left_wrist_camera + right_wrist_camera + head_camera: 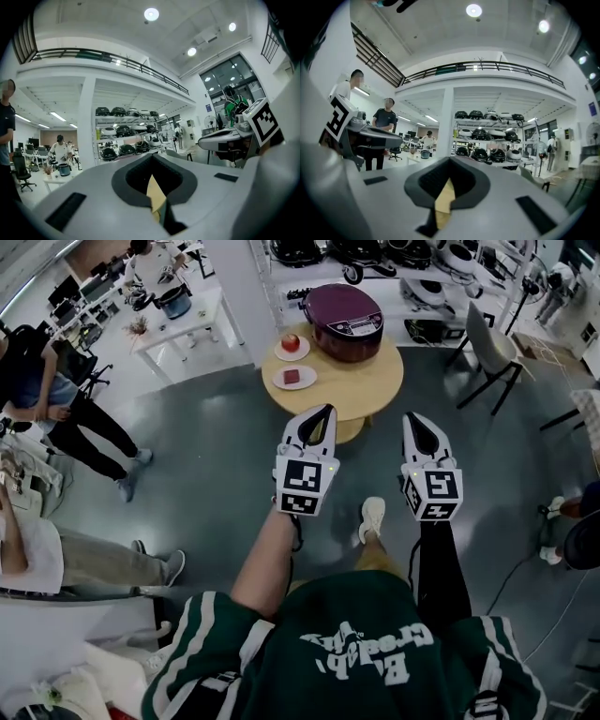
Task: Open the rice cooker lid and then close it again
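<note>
The left gripper (327, 411) hangs over the floor, jaws clenched on nothing. Beyond it, well apart, stands a round wooden counter (367, 382) with two small plates (293, 378) at its left side and the purple rice cooker (345, 321), lid down, at the back. The right gripper (412, 417) hangs alongside, jaws likewise pressed together and empty.

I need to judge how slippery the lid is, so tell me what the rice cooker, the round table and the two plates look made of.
Rice cooker: dark purple shell, glossy, probably plastic or painted metal; light glints on its lid. Round table: pale wood or wood-look laminate, matte, even tan top. Plates: white, smooth, likely ceramic, possibly plastic.
</note>
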`<state>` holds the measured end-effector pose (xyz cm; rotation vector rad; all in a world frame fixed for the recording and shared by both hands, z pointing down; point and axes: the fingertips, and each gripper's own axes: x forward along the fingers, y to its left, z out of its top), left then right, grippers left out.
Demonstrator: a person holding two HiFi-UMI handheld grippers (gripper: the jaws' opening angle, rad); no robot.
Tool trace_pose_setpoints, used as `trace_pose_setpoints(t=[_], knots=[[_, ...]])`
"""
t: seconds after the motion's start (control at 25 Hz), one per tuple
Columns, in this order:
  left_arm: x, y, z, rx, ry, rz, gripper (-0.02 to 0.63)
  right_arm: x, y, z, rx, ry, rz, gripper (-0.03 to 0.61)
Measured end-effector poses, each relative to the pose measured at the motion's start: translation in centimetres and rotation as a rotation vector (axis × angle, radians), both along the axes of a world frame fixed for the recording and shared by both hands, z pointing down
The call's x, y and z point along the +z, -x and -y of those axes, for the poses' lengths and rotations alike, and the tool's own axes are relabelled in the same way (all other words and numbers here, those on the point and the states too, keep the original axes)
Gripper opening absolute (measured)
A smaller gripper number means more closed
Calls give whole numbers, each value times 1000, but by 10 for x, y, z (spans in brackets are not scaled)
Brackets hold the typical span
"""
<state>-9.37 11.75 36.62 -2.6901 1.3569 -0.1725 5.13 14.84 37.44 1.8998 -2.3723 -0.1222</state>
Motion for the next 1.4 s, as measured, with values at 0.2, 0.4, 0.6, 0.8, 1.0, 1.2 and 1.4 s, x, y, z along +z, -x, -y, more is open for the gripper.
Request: trace_pose_setpoints(t=[0.2, 0.4, 0.6, 0.8, 1.0, 1.2, 1.4], knots=[[3, -29, 82, -32, -8, -16, -5, 2, -27, 94, -43, -5, -6, 5], [0, -56, 161, -70, 2, -22, -5, -3, -56, 182, -81, 3, -4, 5], [-4, -83, 243, -110, 12, -14, -5, -3, -81, 269, -126, 25, -2, 5], [-1, -103, 307, -130, 23, 0, -5, -2, -93, 337, -168, 38, 1, 5], [7, -125, 359, -155, 43, 16, -5, 5, -100, 388, -241, 59, 5, 5], [12, -139, 391, -182, 41, 19, -5, 12, -102, 427, -308, 72, 39, 5], [15, -140, 405, -217, 44, 21, -5, 18, -102, 449, -336, 82, 48, 5]])
